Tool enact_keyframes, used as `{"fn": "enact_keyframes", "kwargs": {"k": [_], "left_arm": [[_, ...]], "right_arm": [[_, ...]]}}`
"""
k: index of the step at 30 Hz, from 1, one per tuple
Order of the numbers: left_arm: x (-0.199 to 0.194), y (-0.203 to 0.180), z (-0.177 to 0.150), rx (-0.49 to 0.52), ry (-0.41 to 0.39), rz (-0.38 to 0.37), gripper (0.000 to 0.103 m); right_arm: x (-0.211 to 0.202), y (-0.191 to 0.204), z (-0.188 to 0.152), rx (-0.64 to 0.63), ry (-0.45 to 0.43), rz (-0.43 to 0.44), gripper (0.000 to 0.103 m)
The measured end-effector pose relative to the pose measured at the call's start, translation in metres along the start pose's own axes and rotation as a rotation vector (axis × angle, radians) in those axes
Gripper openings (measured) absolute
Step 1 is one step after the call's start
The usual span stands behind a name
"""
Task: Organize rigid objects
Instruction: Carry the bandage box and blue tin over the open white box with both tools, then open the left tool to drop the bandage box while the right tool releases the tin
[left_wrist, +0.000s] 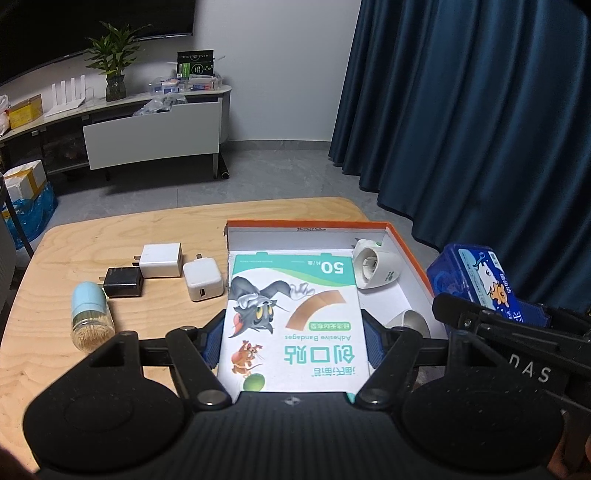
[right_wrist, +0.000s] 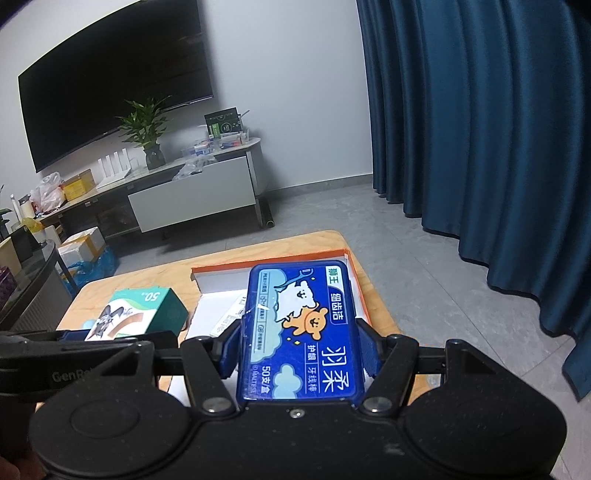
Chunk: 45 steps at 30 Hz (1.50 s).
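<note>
Clamped between the blue pads of the left tongs (left_wrist: 293, 341), the bandage box (left_wrist: 295, 314) was seen held flat, its far end reaching over the near part of the orange-edged tray (left_wrist: 406, 251) on the table (left_wrist: 110, 236). The right tongs (right_wrist: 299, 349) were closed on the blue floss case (right_wrist: 299, 328), which was carried above the same tray at its right side. Inside the tray a white plug-in device (left_wrist: 378, 267) and a pale rounded object (left_wrist: 410, 323) were already lying toward the right wall. Three chargers (left_wrist: 162, 260) and a toothpick jar (left_wrist: 90, 319) were left on the table, apart from the tray.

For the placing to go well, the bandage box would best be lowered level into the free left portion of the tray and released only once its underside was supported. The floss case would best be kept clear of the other tongs and set down beside the white device rather than on it, since the two tools were working close together.
</note>
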<state>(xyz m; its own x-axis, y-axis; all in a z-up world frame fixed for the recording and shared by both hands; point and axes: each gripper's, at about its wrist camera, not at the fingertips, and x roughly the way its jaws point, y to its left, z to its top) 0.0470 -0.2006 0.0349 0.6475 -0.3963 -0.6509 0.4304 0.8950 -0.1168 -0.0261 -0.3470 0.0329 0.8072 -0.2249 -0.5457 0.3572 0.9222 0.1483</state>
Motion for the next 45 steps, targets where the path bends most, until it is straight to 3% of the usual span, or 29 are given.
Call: {"fn": "enact_keyframes", "kwargs": {"k": [45], "left_arm": [[0.061,-0.017,0.02,0.02,0.084,-0.05,0.072]], "right_arm": [[0.093,-0.004,0.053,-0.044,0.066,0.045,0.074]]}}
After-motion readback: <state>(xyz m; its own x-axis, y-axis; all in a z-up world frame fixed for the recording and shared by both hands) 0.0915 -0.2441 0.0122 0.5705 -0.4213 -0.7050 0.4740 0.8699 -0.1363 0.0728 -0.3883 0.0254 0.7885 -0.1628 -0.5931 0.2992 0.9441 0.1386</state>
